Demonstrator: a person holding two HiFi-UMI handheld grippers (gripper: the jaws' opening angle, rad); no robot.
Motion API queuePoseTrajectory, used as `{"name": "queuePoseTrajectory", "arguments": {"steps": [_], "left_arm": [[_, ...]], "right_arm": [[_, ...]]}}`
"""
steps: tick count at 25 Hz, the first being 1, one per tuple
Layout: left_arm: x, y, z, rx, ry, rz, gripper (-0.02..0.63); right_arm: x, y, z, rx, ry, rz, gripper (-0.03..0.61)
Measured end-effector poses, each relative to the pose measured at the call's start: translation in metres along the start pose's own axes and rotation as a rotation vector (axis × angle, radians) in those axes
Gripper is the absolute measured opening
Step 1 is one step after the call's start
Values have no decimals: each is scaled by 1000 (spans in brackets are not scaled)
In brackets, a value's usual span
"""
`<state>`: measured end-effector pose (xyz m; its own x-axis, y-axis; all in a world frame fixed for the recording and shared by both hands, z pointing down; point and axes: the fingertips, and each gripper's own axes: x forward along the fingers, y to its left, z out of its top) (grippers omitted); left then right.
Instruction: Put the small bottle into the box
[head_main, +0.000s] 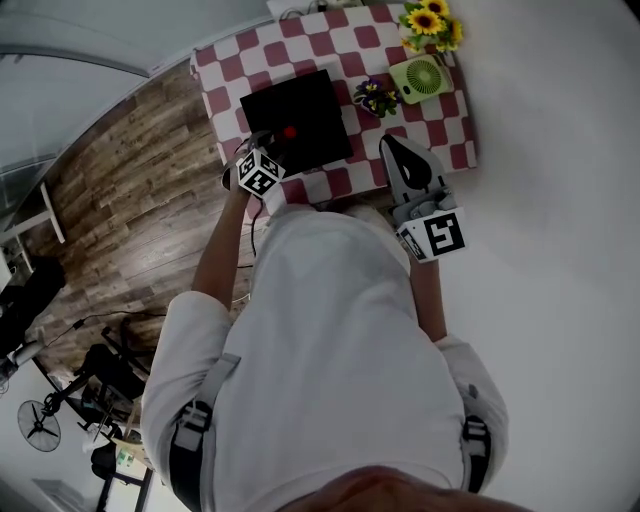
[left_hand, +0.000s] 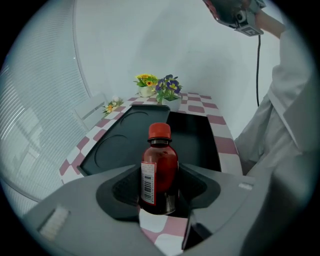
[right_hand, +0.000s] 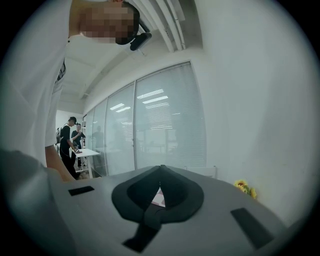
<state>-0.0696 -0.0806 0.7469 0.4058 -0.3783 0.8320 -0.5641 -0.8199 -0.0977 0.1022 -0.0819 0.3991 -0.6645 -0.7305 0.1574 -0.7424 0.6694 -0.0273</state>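
A small red bottle (left_hand: 159, 170) with a red cap and a white barcode label stands upright between the jaws of my left gripper (left_hand: 159, 192), which is shut on its lower body. It hangs just above the checked cloth at the near edge of the black box (left_hand: 192, 142). From the head view, the bottle's red cap (head_main: 290, 131) shows over the near part of the box (head_main: 300, 110), with the left gripper (head_main: 280, 145) at the table's front left. My right gripper (head_main: 398, 148) is held level off the table's front right, its jaw tips together and nothing in them (right_hand: 160, 172).
On the red-and-white checked table (head_main: 440, 120) stand a pot of purple flowers (head_main: 375, 96), a green mini fan (head_main: 420, 78) and sunflowers (head_main: 430, 22) to the right of the box. Wooden floor lies to the left. A white wall is behind. People stand far off in the right gripper view.
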Motion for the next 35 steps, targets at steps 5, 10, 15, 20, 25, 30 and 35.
{"name": "queuePoseTrajectory", "arguments": {"steps": [5, 10, 15, 20, 25, 30, 35], "left_arm": [[4, -17, 6, 86, 15, -52, 222], [23, -33, -3, 129, 94, -100, 222], [39, -43, -14, 190, 196, -124, 222], [46, -47, -30, 261, 320, -133, 222], [52, -48, -39, 296, 398, -120, 222], [54, -47, -40, 271, 436, -129, 224], [54, -47, -39, 286, 415, -121, 225]], "right_arm": [[-1, 2, -3, -1, 14, -4, 2], [-3, 1, -4, -1, 21, -9, 2], [-6, -2, -5, 2, 22, -16, 2], [-8, -4, -7, 10, 25, -21, 2], [-13, -7, -8, 13, 23, -27, 2], [-15, -7, -10, 19, 23, -26, 2], [-18, -6, -12, 19, 17, -15, 2]]}}
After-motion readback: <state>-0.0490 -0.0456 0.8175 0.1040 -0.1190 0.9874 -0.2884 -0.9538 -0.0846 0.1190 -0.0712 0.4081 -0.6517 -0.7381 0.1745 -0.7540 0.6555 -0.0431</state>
